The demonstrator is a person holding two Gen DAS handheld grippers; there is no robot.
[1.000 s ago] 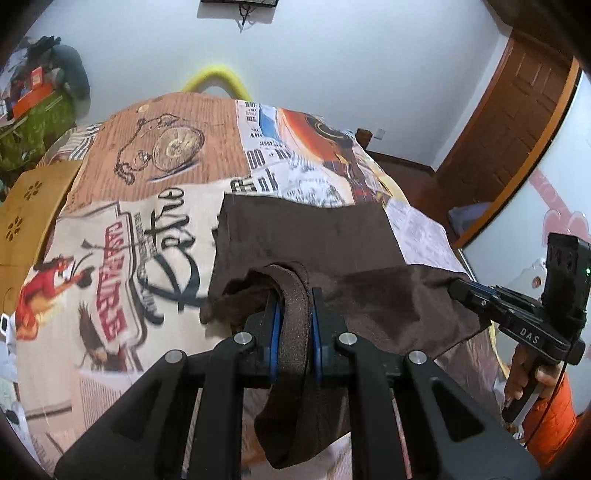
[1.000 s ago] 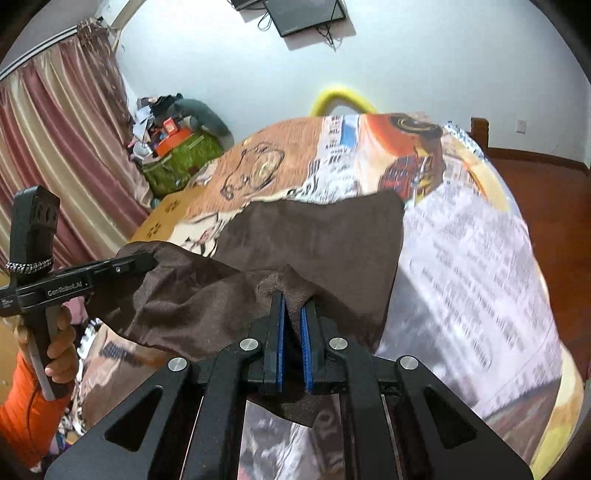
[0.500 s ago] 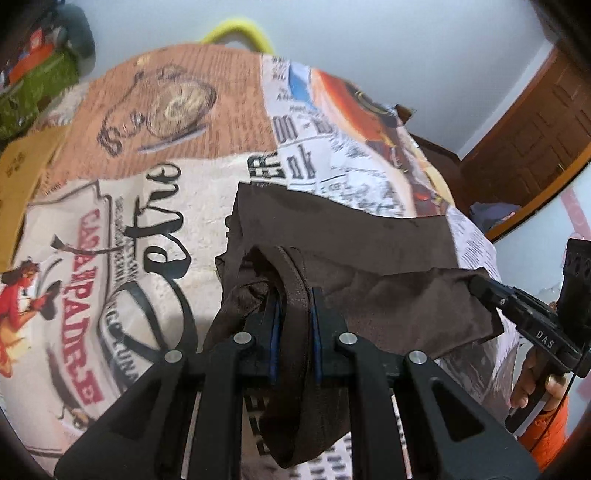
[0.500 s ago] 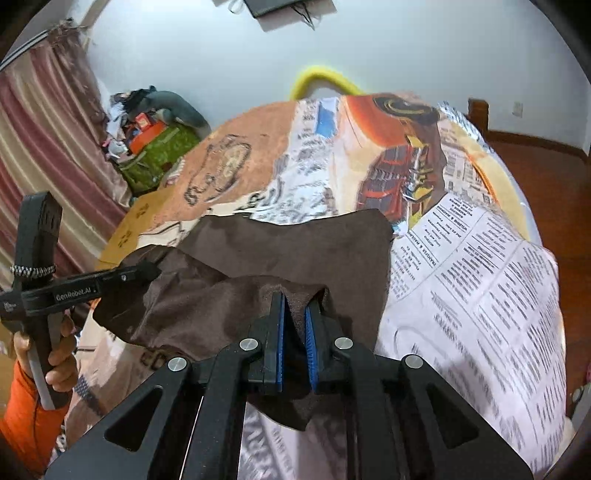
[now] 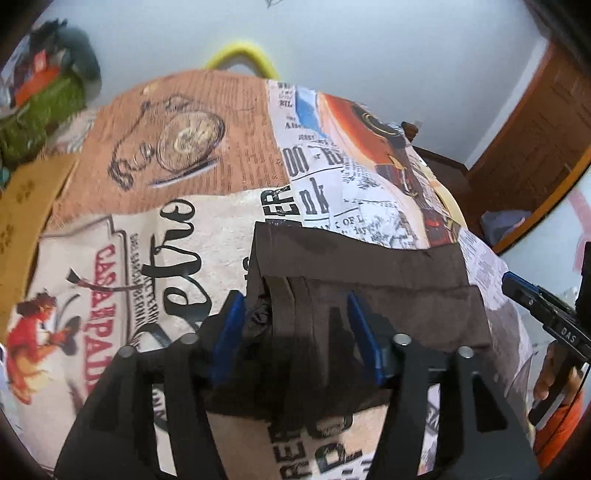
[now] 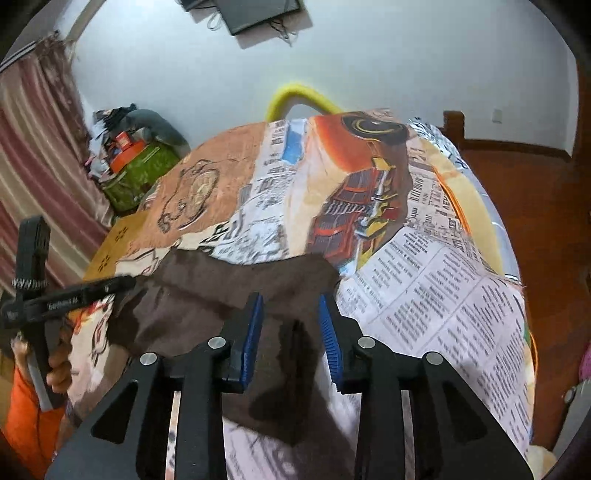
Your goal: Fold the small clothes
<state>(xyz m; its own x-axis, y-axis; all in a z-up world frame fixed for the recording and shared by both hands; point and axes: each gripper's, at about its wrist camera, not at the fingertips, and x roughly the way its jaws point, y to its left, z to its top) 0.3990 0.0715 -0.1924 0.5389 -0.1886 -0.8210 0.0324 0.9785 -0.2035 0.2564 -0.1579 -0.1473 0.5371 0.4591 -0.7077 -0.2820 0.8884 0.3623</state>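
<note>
Bedspread printed with newsprint and a pocket watch is lying under the brown garment, folded near its front edge. Left gripper and right gripper are both opening, cloth loose between their blue pads. Green bag is sitting well apart by the curtain.

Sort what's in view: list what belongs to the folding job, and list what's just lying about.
Job:
brown garment
left claw, jaws opening, cloth between them
right claw, jaws opening, cloth between them
printed bedspread

Lying about:
green bag
orange box
yellow tube
curtain
wall screen
</note>
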